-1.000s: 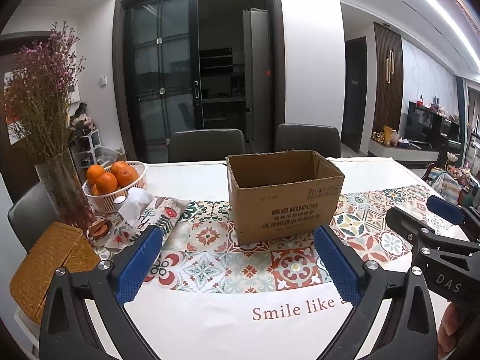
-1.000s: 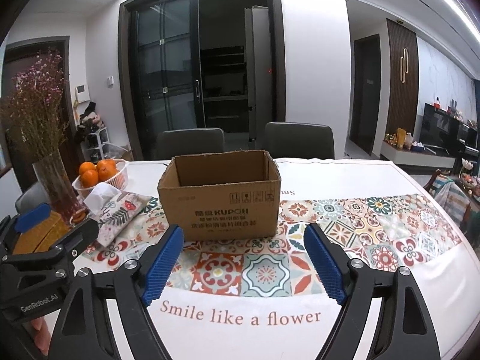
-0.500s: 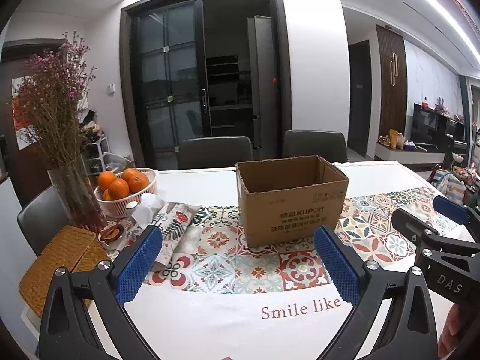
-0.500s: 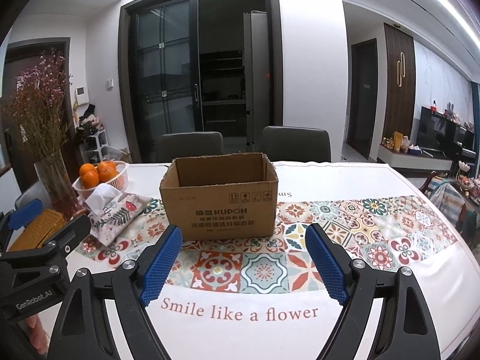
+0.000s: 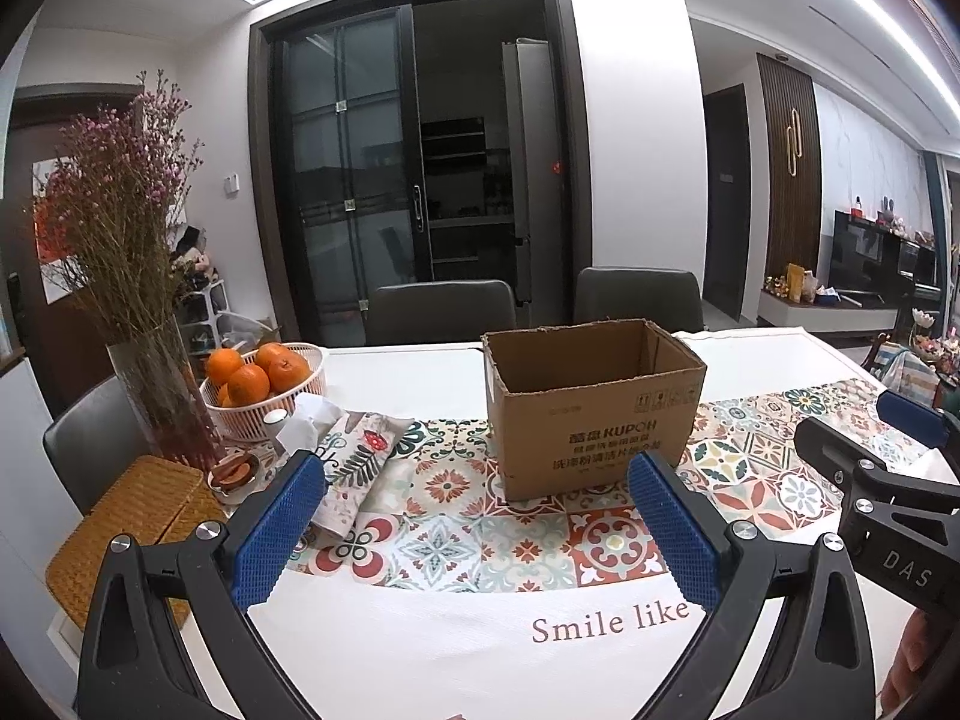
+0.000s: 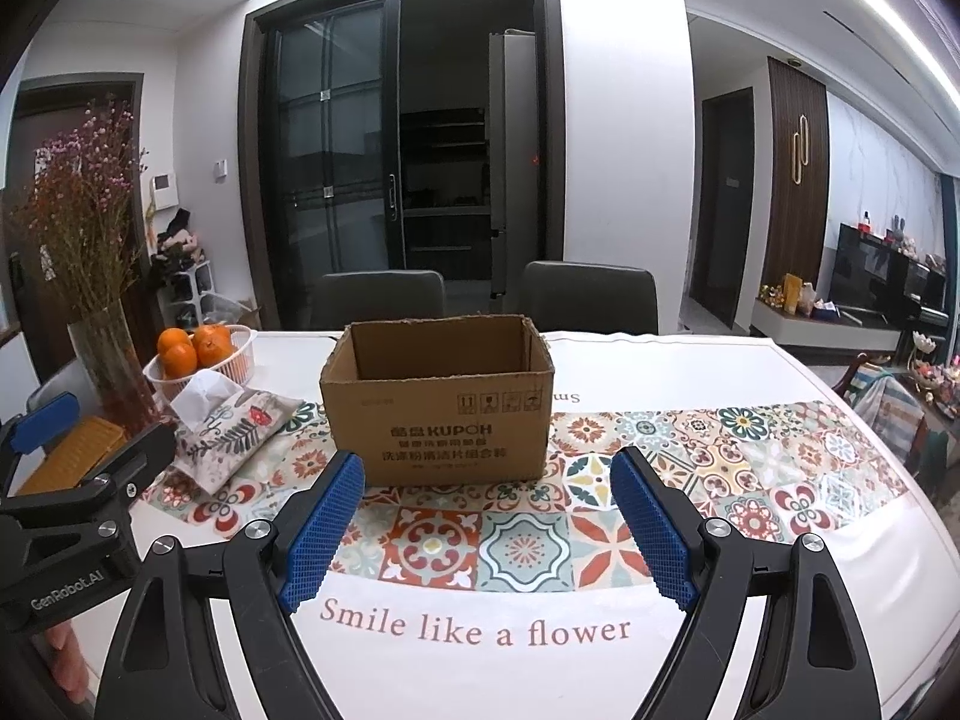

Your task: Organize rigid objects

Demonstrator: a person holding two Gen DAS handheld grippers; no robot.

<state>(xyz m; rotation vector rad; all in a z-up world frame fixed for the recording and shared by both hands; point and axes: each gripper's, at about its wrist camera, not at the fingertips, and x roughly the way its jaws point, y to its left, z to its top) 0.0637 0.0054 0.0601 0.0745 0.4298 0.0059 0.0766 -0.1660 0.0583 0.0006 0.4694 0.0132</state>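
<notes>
Left gripper point(image 5: 477, 525): black frame, blue ribbed pads spread wide, nothing between them, held above the tablecloth's white near edge. Also seen at the left margin of the right wrist view.

Right gripper point(image 6: 486, 525): same build, pads spread wide and empty, held over the printed line "Smile like a flower" point(image 6: 474, 624). Its frame shows at the right margin of the left wrist view, with fingertips of the holding hand point(image 5: 912, 660) below it.

Tablecloth point(image 6: 690, 654): white, with a band of patterned floral tiles across the middle, covering the table.

Cardboard box point(image 6: 438, 408): open-topped, brown, printed "KUPOH", standing upright on the tiled band just beyond both grippers' pads; the visible part of its inside appears empty.

Tissue pouch point(image 6: 231, 435): floral fabric, white tissue sticking out, lying left of the box.

Woven mat point(image 5: 123, 531): at the table's left edge.

Glass vase point(image 5: 165, 402): holding dried pink flowers, beside the mat.

White basket point(image 5: 264, 399): holding oranges point(image 5: 261, 372), behind the pouch.

Two grey chairs point(image 6: 486, 300): at the table's far side.

Dark glass sliding doors point(image 6: 360, 180): behind the chairs.
</notes>
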